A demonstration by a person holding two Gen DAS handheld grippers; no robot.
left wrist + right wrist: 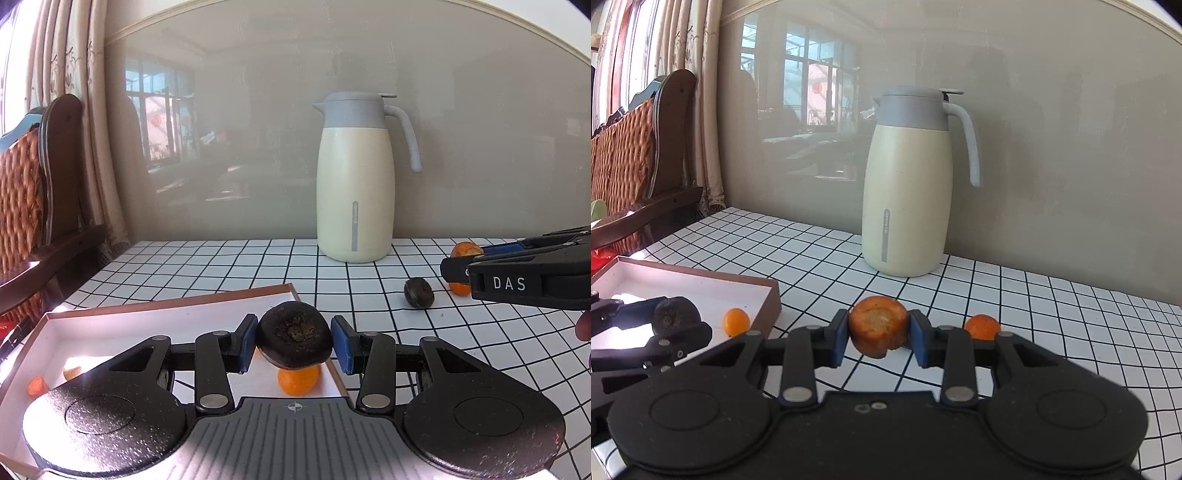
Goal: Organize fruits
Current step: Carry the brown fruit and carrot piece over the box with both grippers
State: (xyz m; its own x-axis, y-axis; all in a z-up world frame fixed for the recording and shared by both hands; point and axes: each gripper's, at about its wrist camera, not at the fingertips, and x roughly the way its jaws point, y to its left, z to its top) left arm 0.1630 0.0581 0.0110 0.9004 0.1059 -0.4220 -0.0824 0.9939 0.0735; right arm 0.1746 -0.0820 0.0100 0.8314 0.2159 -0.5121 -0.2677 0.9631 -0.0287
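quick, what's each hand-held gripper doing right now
left hand-held gripper: shut on the dark fruit, over the box.
right hand-held gripper: shut on the carrot piece.

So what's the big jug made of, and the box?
The jug looks like painted metal, though it could be plastic: its cream body has a smooth, slightly glossy coat, and the matte grey top and handle look plastic. The box looks like cardboard: thin straight walls, brown outside, plain matte white inside.
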